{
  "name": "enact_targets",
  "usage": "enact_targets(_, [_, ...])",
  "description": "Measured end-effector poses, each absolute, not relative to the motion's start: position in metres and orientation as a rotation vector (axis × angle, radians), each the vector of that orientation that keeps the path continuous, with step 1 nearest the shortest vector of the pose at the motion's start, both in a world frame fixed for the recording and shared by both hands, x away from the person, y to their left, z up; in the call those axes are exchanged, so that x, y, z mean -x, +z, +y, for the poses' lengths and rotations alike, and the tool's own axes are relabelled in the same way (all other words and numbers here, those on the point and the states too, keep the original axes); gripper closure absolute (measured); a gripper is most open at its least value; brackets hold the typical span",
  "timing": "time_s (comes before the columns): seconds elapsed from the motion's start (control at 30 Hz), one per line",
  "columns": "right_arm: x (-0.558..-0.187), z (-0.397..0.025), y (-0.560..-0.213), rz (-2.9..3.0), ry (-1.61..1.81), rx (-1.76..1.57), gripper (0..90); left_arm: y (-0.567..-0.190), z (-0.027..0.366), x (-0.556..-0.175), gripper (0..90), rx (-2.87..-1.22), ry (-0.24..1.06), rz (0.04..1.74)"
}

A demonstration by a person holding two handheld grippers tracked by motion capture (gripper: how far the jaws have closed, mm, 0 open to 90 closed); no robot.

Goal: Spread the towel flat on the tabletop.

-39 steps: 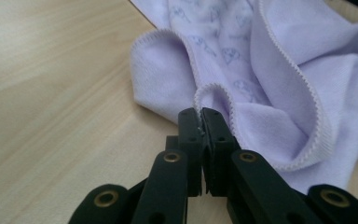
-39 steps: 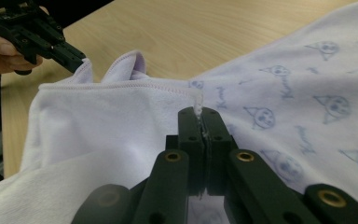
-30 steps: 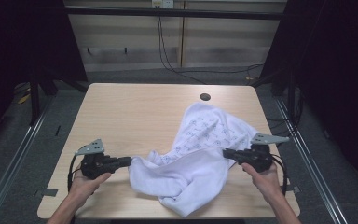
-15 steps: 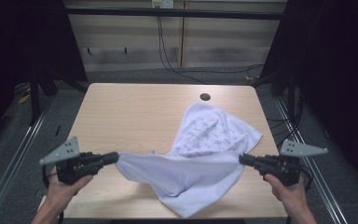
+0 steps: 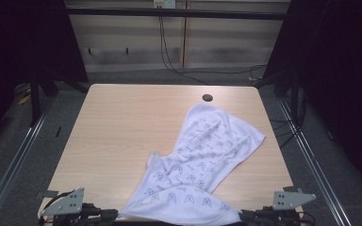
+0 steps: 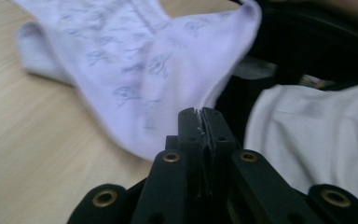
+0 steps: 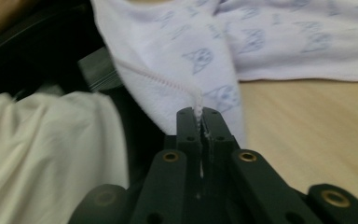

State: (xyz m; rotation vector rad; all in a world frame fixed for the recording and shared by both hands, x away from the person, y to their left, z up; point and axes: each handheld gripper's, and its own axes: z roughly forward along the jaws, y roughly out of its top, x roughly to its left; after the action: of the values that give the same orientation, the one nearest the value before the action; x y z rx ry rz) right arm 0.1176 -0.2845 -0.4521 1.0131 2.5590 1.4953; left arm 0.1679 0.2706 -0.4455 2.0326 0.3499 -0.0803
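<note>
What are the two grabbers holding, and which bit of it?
Both hold the white patterned cloth by its near hem: the left gripper pinches one end of that edge, the right gripper the other.

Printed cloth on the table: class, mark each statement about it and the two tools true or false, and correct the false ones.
1. The left tool is shut on the cloth's hem. True.
2. The right tool is open. False: it is shut on the hem.
3. The cloth is plain white. False: it bears small blue motifs.
4. A dark round hole lies in the table beyond the cloth. True.
</note>
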Motion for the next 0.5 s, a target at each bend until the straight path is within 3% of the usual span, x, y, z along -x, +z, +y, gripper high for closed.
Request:
enact_targets(0.07, [-0.109,-0.285,-0.448,2.566,1.522,-0.978,79.2,-0.442,0.274,-0.160,84.2,-2.023,-0.107,0.332])
enact_targets(0.17, [-0.106,-0.291,-0.444,2.573,1.603,-0.959,66.1,-0.439,0.275,-0.165,73.6,-2.032,-0.128,0.334])
enact_targets(0.23, [-0.110,-0.295,-0.444,2.534,1.659,-0.972,65.1,-0.435,0.275,-0.177,65.1,-2.014,-0.130,0.348])
enact_targets(0.33, [-0.118,-0.294,-0.444,2.525,1.618,-1.005,64.1,-0.435,0.263,-0.203,59.9,-2.031,-0.102,0.445])
enact_targets(0.5, [-0.166,-0.280,-0.459,2.466,1.430,-1.140,68.1,-0.458,0.217,-0.273,57.2,-2.043,-0.081,0.630])
